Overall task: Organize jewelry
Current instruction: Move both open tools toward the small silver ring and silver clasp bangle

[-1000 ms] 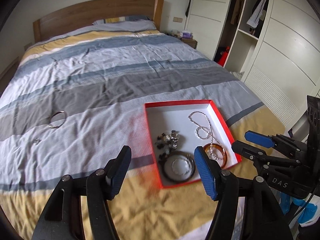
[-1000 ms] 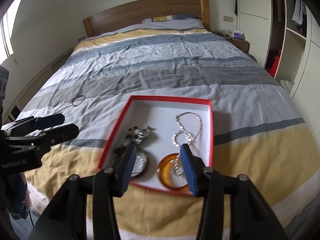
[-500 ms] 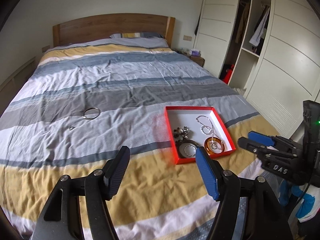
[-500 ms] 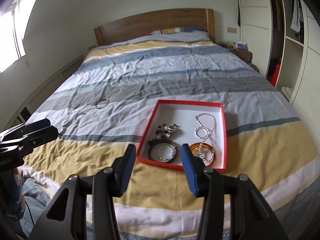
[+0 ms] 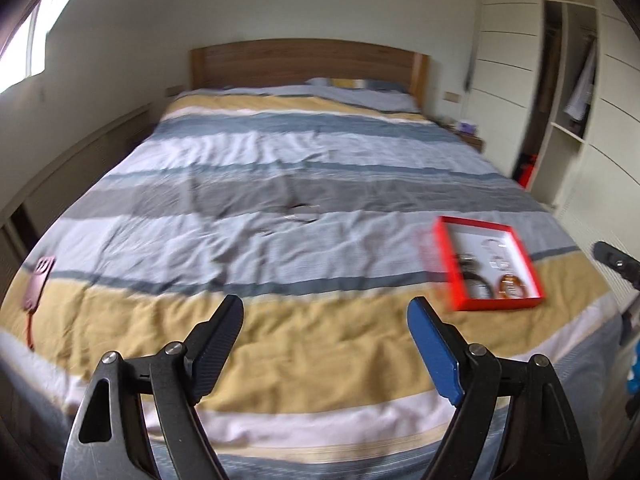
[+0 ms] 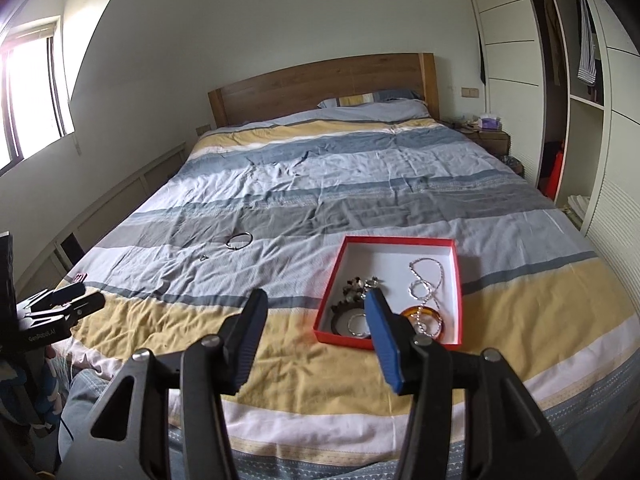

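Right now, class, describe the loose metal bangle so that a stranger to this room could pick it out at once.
Start at the striped bed and find the red tray near its foot. Look from there toward the window side, to the grey stripe of the cover: the bangle lies flat there, outside the tray. It is a thin plain silver hoop, far larger than the tiny silver piece beside it.

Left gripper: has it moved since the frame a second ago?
Yes. The left gripper has pulled back and leftward: the red box now lies farther off, to its right.
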### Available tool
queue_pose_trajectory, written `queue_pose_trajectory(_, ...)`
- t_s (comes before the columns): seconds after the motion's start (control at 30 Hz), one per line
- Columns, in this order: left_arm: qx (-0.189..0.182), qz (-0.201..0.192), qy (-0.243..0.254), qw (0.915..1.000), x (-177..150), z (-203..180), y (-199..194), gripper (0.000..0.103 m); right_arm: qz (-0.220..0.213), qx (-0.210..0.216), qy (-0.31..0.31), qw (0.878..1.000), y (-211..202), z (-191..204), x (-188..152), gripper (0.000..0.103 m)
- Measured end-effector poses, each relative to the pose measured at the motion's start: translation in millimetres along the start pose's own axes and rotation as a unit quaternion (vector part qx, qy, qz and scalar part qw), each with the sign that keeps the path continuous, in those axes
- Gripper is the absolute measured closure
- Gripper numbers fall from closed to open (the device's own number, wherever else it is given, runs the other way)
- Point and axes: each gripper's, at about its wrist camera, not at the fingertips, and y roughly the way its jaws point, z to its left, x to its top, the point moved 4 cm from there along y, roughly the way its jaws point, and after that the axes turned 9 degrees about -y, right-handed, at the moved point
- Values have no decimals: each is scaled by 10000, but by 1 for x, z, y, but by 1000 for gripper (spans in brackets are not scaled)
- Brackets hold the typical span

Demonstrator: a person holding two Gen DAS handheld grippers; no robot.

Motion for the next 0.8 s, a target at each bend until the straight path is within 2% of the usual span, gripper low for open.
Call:
queue_pose_trajectory(0.13,323,113,-187,9992,5,35,12,20,68,141,-54,9999,17,9,7,54)
queue_pose_trajectory(0.33,536,223,-373,9976,24,65,45,20,213,391,-237,9987,57,28,22,54)
queue_pose_trajectory(0.4,571,270,-345,9974,31,68,60,28,266,488,-257,9981,75,33,29,54)
queue_pose_trajectory(0.53,514,488,-328,9969,41,76,102,36,437,688,-339,9961,123,45,42,54)
queue_pose_trajectory(0.7,299,815,-277,9958,48,79,161,57,696,883,-435,9927,190,63,51,54)
queue_pose_trajectory(0.8,157,939,-247,9951,55,78,199,59,859,1038,-493,9897,236,77,55,54)
